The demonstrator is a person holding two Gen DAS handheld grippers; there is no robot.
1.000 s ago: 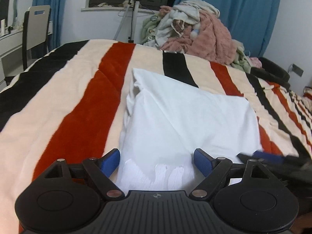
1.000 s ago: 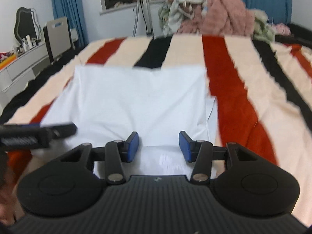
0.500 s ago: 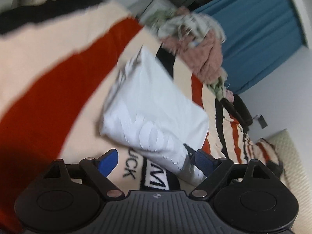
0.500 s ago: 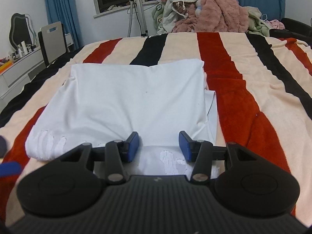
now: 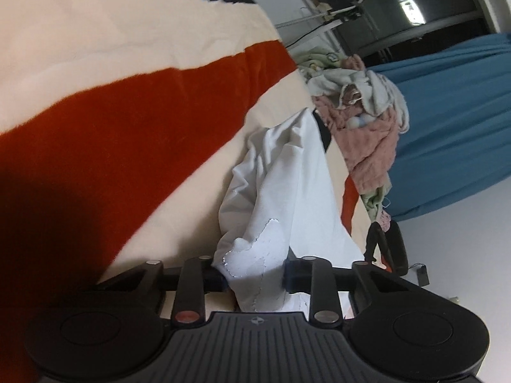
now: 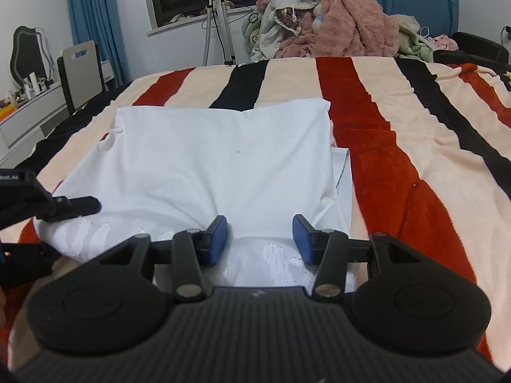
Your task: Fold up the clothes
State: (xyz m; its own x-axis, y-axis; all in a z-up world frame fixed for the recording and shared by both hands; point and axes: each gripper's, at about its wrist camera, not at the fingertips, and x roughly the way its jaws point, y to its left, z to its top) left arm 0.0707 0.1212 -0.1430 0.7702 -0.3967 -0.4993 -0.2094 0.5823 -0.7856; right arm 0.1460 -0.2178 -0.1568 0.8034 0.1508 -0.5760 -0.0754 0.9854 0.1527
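Note:
A folded white T-shirt (image 6: 217,159) with a cracked white print lies on the striped red, cream and black blanket (image 6: 399,159). My right gripper (image 6: 260,244) sits at the shirt's near edge, pads pressed on a bunched fold with creases running to them. My left gripper (image 5: 255,277) is rolled on its side at the near left corner. Its jaws are closing, with the shirt's (image 5: 297,175) printed edge squeezed between the pads. In the right wrist view one black left finger (image 6: 73,206) lies on top of that corner.
A heap of pink, white and green clothes (image 6: 325,25) sits at the bed's far end, before blue curtains. A tripod (image 6: 220,22) stands behind the bed. A chair (image 6: 80,73) and a dresser (image 6: 25,108) stand at the left. Bare blanket stretches to the shirt's right.
My left gripper rolled onto its side, dropped to the shirt's near left corner and closed from wide open onto the cloth. The right gripper kept still.

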